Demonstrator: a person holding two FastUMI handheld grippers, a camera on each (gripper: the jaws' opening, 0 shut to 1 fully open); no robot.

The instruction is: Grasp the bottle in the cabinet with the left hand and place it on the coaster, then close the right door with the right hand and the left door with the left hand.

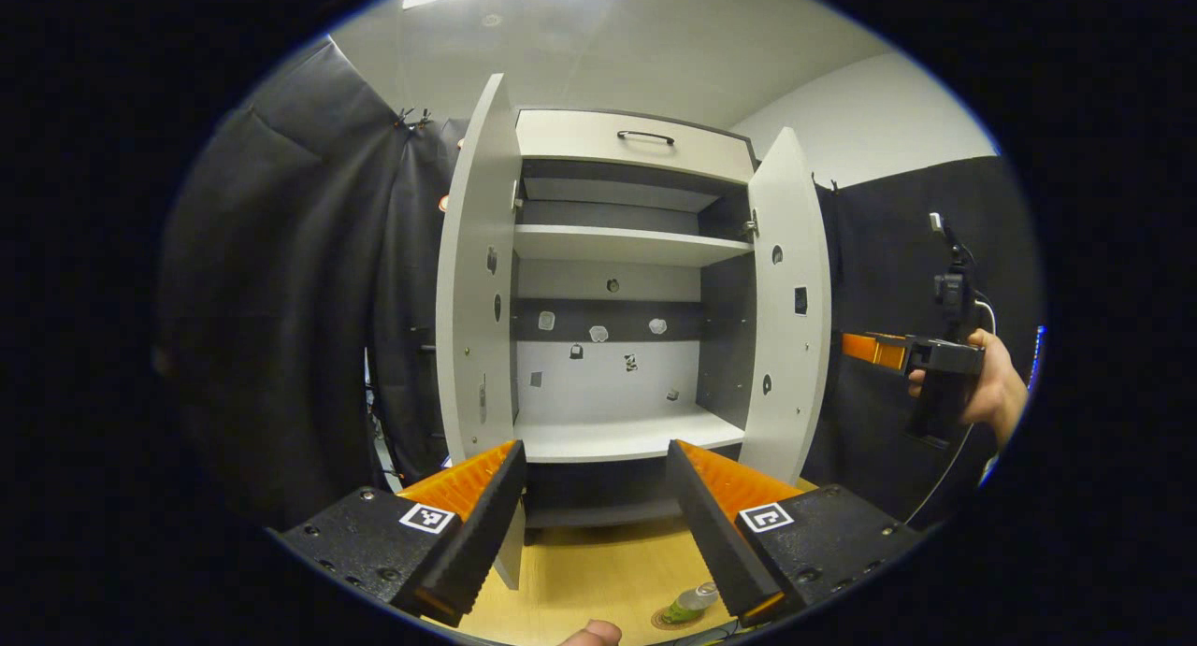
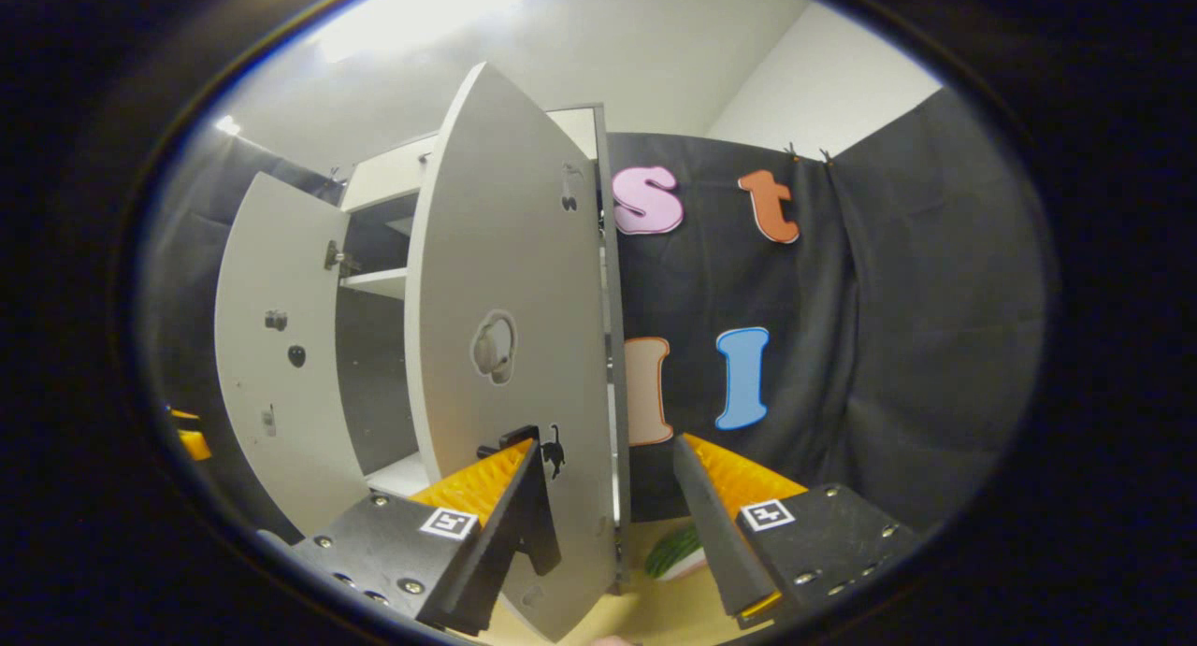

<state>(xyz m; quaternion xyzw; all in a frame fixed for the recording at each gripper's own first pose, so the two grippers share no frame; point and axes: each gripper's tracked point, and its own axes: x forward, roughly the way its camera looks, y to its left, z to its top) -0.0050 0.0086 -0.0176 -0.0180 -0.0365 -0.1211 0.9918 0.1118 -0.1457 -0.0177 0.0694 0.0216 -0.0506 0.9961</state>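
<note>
Both claws gape empty; right claw (image 2: 598, 524) perhaps brushing right door (image 2: 514, 347).

White cabinet (image 1: 617, 253), both doors wide open: left door (image 1: 477, 281), right door (image 1: 790, 300). Green-labelled bottle (image 1: 690, 601) stands on the round coaster (image 1: 675, 618) on the worktop (image 1: 580, 571) in front.

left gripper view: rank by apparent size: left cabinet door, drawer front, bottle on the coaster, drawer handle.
1. left cabinet door
2. drawer front, clearly smaller
3. bottle and drawer handle: both tiny, too close to rank; the bottle sits near the camera, partly behind the left gripper's fingers, on the coaster.
</note>
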